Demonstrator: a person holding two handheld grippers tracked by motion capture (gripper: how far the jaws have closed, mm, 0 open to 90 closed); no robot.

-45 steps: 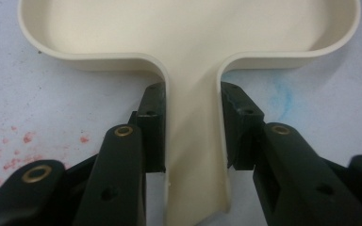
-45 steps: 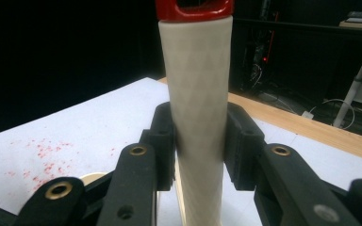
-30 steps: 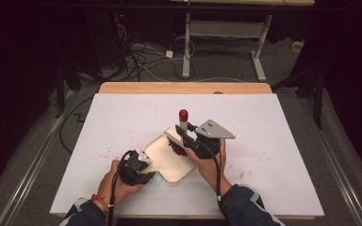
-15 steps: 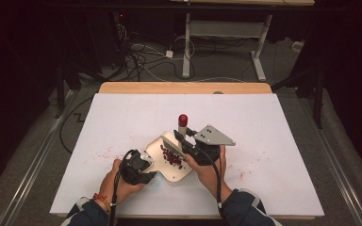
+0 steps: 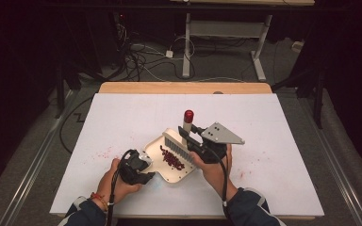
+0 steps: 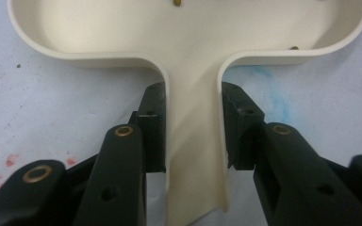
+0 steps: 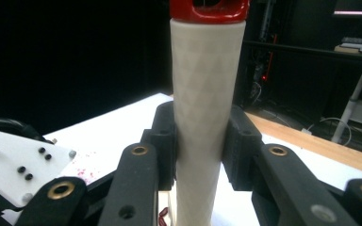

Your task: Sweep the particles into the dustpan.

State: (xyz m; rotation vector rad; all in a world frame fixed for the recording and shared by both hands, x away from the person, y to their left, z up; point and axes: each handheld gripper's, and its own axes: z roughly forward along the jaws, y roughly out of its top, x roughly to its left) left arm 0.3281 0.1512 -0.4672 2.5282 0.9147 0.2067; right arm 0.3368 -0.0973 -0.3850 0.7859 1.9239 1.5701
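A cream dustpan (image 5: pixel 178 175) lies on the white table, with a line of dark red crumbs (image 5: pixel 171 158) inside it. My left gripper (image 5: pixel 145 161) is shut on the dustpan handle (image 6: pixel 193 141), a jaw pressed to each side, and the pan's wall (image 6: pixel 99 52) curves just beyond. My right gripper (image 5: pixel 189 135) is shut on the white brush handle (image 7: pixel 207 94), which stands nearly upright and ends in a red cap (image 5: pixel 188 114). The brush head (image 5: pixel 173 141) rests at the pan's far edge, behind the crumbs.
Faint red stains and specks (image 5: pixel 104 152) mark the white table cover (image 5: pixel 273 122) left and right of the pan. A wooden strip (image 5: pixel 184 87) runs along the far edge. Cables and a desk frame (image 5: pixel 226 33) lie on the dark floor beyond.
Red crumbs now lie in the dustpan, which looked bare a second ago. The brush has shifted slightly right and stands more upright. Both grips are unchanged.
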